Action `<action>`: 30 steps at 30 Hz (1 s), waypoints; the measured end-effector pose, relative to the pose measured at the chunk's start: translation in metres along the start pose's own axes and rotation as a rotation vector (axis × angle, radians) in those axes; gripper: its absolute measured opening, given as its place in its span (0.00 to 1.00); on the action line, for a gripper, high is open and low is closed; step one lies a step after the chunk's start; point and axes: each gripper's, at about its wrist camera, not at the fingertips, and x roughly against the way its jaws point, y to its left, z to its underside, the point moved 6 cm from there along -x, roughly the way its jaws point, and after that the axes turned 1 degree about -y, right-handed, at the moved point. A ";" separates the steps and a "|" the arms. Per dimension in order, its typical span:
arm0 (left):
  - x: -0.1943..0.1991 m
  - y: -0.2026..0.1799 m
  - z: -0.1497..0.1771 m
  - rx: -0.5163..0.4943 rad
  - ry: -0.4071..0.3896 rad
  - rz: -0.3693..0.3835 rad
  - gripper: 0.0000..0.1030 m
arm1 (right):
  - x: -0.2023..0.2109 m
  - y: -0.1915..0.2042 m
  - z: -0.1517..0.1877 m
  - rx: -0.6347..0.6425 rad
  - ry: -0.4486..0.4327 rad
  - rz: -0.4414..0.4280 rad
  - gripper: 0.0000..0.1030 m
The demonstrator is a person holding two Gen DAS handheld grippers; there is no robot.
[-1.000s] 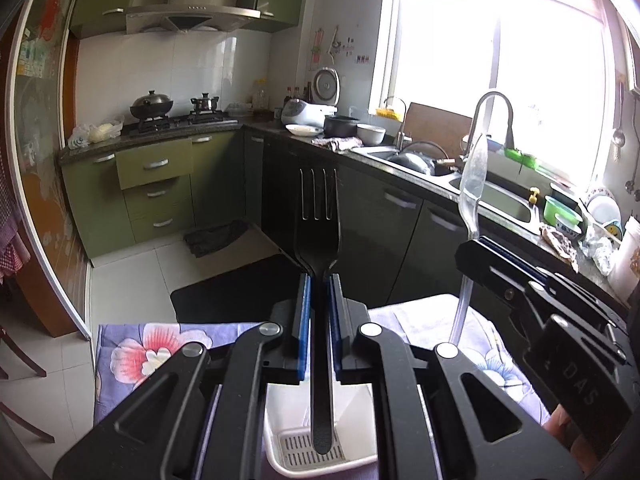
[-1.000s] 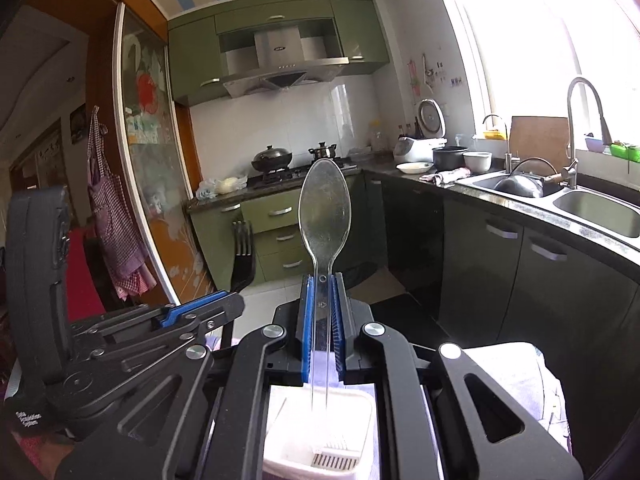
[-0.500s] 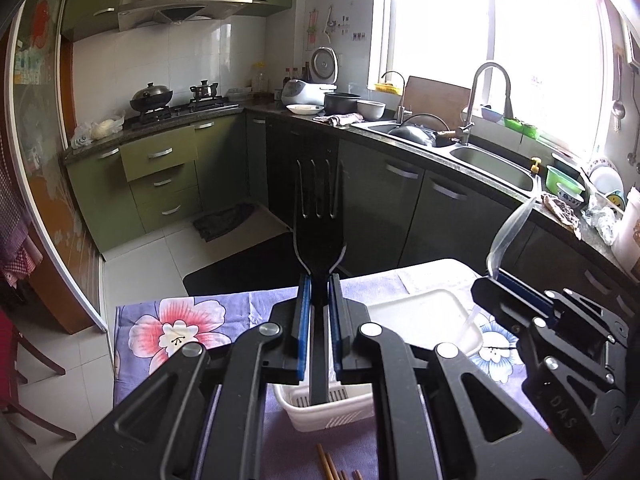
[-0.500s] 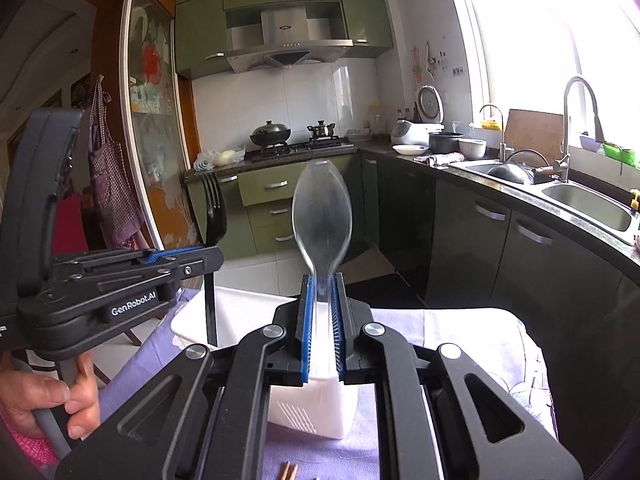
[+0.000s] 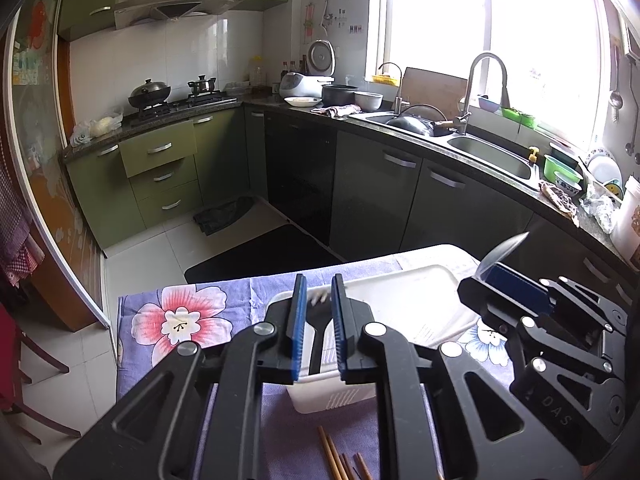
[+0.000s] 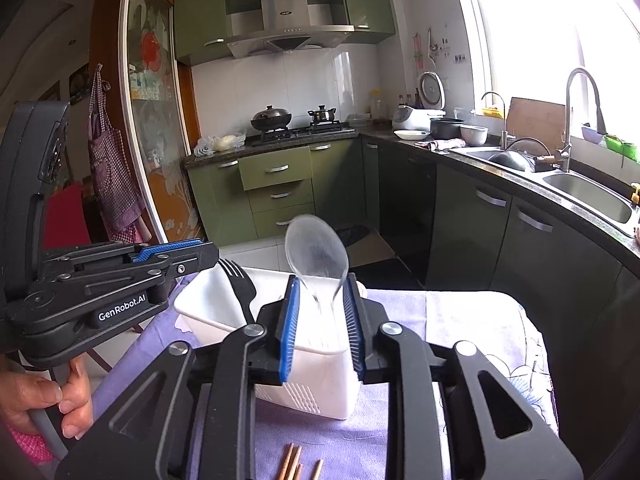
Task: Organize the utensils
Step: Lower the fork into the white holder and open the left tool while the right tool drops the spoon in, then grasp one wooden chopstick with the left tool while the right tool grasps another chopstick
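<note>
The black plastic fork (image 6: 239, 286) stands against the white plastic utensil basket (image 6: 208, 312), next to a clear, frosted plastic spoon (image 6: 316, 252). Both the left gripper (image 5: 317, 326) and the right gripper (image 6: 320, 322) are black with blue pads. The lilac tablecloth (image 5: 224, 292) carries a pink and white flower print. Brown wooden chopsticks (image 5: 340, 458) lie on it. The lower kitchen cabinets (image 5: 160, 176) are olive green
</note>
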 end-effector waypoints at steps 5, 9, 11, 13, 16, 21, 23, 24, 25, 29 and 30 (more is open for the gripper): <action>0.007 -0.001 0.000 -0.005 -0.009 0.001 0.16 | 0.000 0.000 -0.001 -0.002 0.004 0.001 0.37; 0.015 -0.001 -0.001 -0.003 -0.018 0.003 0.16 | 0.008 -0.001 -0.006 -0.021 -0.012 -0.005 0.37; 0.021 -0.001 0.000 -0.002 -0.018 0.004 0.18 | 0.017 -0.003 -0.009 -0.030 -0.026 -0.012 0.38; 0.029 -0.002 0.002 -0.002 -0.016 0.010 0.26 | 0.029 -0.002 -0.012 -0.033 -0.045 -0.017 0.42; 0.041 -0.004 0.014 0.000 0.006 0.013 0.43 | 0.048 -0.002 -0.011 -0.030 -0.049 -0.018 0.44; 0.045 -0.005 0.059 0.012 0.143 0.013 0.59 | 0.072 -0.009 0.008 -0.026 -0.022 0.018 0.51; 0.042 -0.004 0.080 0.030 0.214 0.022 0.60 | 0.077 -0.017 0.018 -0.037 -0.002 0.038 0.51; 0.039 -0.004 0.091 0.044 0.254 0.029 0.60 | 0.079 -0.020 0.024 -0.044 0.012 0.043 0.51; 0.036 -0.003 0.101 0.053 0.285 0.029 0.60 | 0.079 -0.025 0.030 -0.052 0.029 0.051 0.51; 0.019 -0.001 0.129 0.060 0.376 -0.008 0.51 | 0.082 -0.042 0.051 -0.080 0.079 0.066 0.51; 0.013 0.000 0.135 0.065 0.404 -0.015 0.48 | 0.083 -0.048 0.056 -0.085 0.088 0.069 0.51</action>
